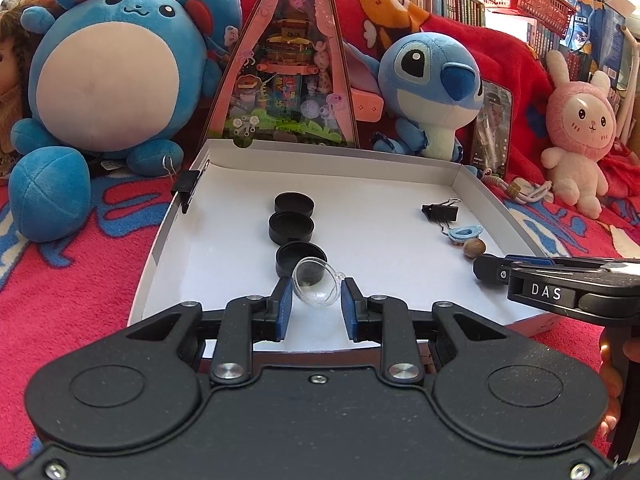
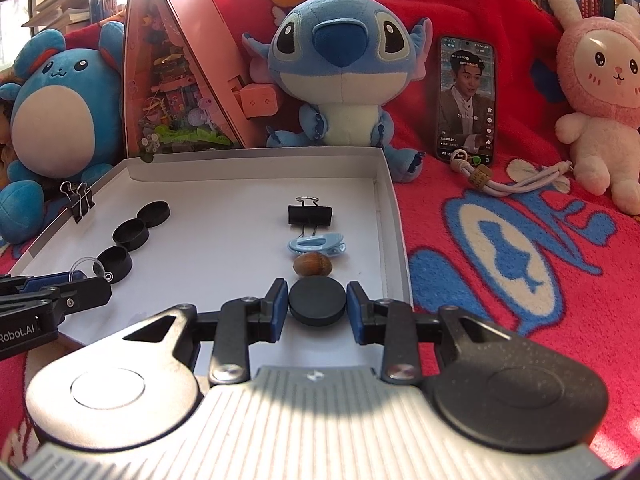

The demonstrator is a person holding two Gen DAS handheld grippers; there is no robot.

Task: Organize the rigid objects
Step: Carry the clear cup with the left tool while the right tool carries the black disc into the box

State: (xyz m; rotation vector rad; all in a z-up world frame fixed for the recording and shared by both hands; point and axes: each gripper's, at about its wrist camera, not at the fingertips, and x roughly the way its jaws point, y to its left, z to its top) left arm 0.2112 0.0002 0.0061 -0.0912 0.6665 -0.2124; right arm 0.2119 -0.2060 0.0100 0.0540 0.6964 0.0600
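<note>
Left claw (image 1: 316,307) pinches clear dome (image 1: 317,283) at 6 o'clock of the cap column, right claw (image 2: 317,307) clamps black disc (image 2: 317,298), likely extending each row in white tray (image 1: 400,168).

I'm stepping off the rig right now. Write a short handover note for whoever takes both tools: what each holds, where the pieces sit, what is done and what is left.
Left tool: a clear dome cap sits between its fingers, just short of the row of three black caps at the left of the white tray; contact unclear.
Right tool: a black disc between its pads, at the near end of the right row.
Right row: binder clip, blue clip, nut.
Done: both rows lined up.
Left: probably set down dome and disc at the row ends, then release. Another binder clip sits on the tray's left wall.
</note>
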